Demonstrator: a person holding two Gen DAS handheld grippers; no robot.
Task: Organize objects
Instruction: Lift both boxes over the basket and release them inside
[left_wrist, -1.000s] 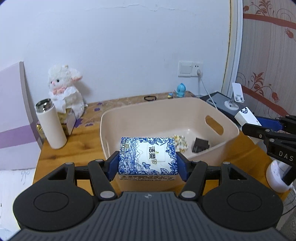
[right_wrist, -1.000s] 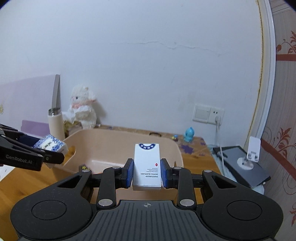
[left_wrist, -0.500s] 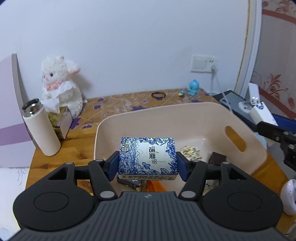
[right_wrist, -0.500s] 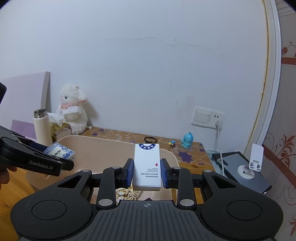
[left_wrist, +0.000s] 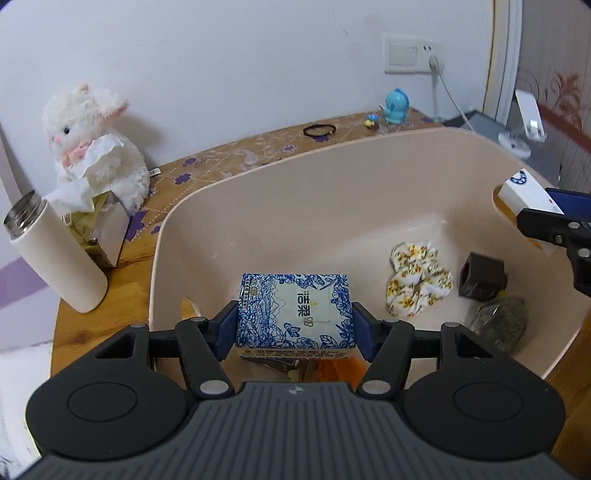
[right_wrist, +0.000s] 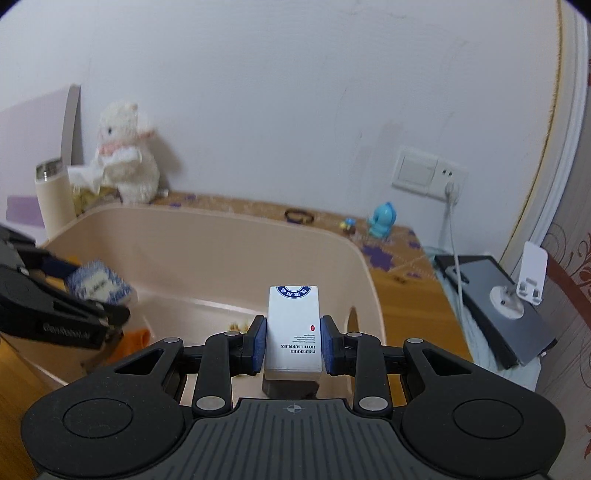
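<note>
Over the beige bin (left_wrist: 258, 177), the left gripper (left_wrist: 295, 325) clamps a blue tissue pack (left_wrist: 295, 310) and the right gripper (right_wrist: 293, 345) a white box (right_wrist: 293, 328); dropped together, they could collide.

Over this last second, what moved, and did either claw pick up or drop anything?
Both claws came forward over the tub. The left gripper, with its blue tissue pack, went from the near rim to above the tub floor. The right gripper brought its white box over the right rim. Nothing was picked up or dropped: both grips stayed shut. The scrunchie and flask stayed put.
</note>
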